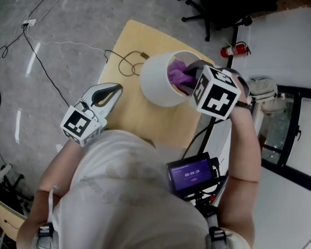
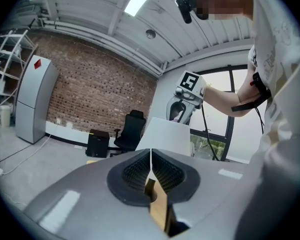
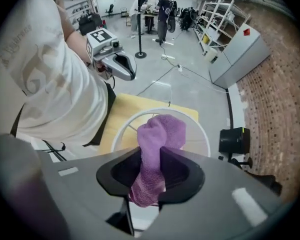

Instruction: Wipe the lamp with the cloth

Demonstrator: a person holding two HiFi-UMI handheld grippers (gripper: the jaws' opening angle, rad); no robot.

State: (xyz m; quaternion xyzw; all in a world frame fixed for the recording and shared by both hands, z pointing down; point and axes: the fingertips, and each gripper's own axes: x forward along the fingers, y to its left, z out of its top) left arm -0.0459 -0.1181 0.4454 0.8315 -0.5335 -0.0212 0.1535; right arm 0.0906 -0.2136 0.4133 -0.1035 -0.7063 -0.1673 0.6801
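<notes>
Seen from above, a person in a white shirt (image 1: 129,191) stands at a pale wooden table (image 1: 129,40) in the middle of the frame.

At lower left, the left gripper (image 1: 115,90) reaches to the table's left edge. Its jaws are pressed together with nothing between them, as its own view shows (image 2: 151,168).

A dark cord (image 1: 125,64) loops across the tabletop just left of centre.

At the centre stands the lamp (image 1: 158,87), its white drum shade open towards the camera.

Just right of centre, the right gripper (image 1: 191,79) points down into the shade's open top. Its jaws stand partly apart and are clamped on a bunched purple cloth (image 1: 179,72). In the right gripper view the cloth (image 3: 159,131) sticks out past the jaws over the shade's round rim (image 3: 202,131). Whether the cloth touches the shade cannot be made out.

At upper right, a red fire extinguisher (image 1: 233,50) lies on the floor.
</notes>
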